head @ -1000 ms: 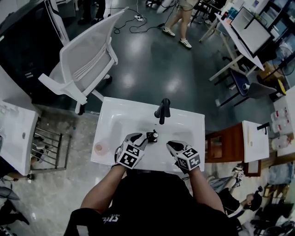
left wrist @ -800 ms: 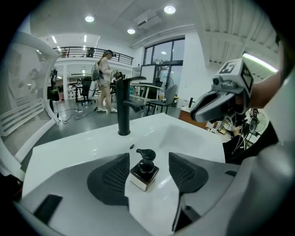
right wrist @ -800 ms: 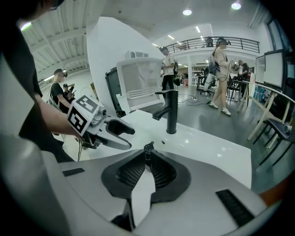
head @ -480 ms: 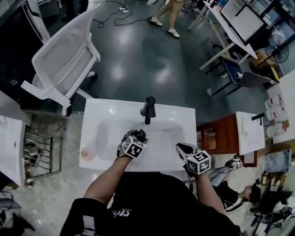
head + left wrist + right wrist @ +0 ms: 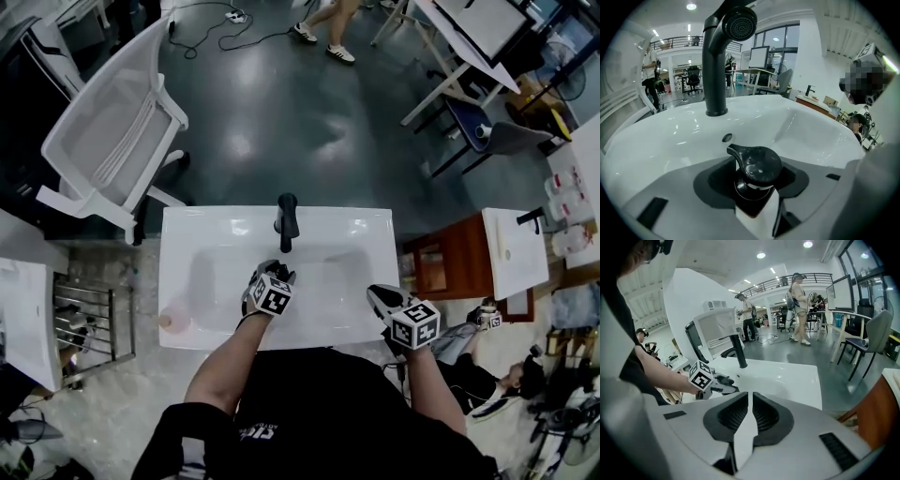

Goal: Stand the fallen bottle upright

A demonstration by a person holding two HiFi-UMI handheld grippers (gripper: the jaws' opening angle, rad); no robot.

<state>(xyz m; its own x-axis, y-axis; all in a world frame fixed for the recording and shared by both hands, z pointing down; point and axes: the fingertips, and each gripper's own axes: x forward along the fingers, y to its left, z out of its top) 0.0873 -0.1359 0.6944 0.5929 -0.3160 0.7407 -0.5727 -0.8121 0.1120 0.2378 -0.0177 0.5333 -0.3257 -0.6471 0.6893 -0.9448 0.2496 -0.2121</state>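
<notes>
A white sink (image 5: 197,244) with a black faucet (image 5: 286,220) lies below me. My left gripper (image 5: 280,275) reaches into the basin just in front of the faucet. In the left gripper view a bottle (image 5: 757,164) with a black pump head stands upright between the jaws of the left gripper (image 5: 757,180), filling the gap. Those jaws have just been closing around it. My right gripper (image 5: 378,293) hovers at the sink's front right corner. Its jaws are shut with nothing between them, as the right gripper view shows (image 5: 750,397).
A small pinkish round thing (image 5: 172,321) sits on the sink's front left corner. A white chair (image 5: 108,141) stands behind the sink on the left, and a wooden cabinet (image 5: 450,267) and a second sink (image 5: 514,262) on the right. A person (image 5: 323,28) walks far behind.
My left gripper has sunk deeper into the basin toward the faucet, with the bottle between its jaws. The right gripper has slid to the right, off the sink's front edge.
</notes>
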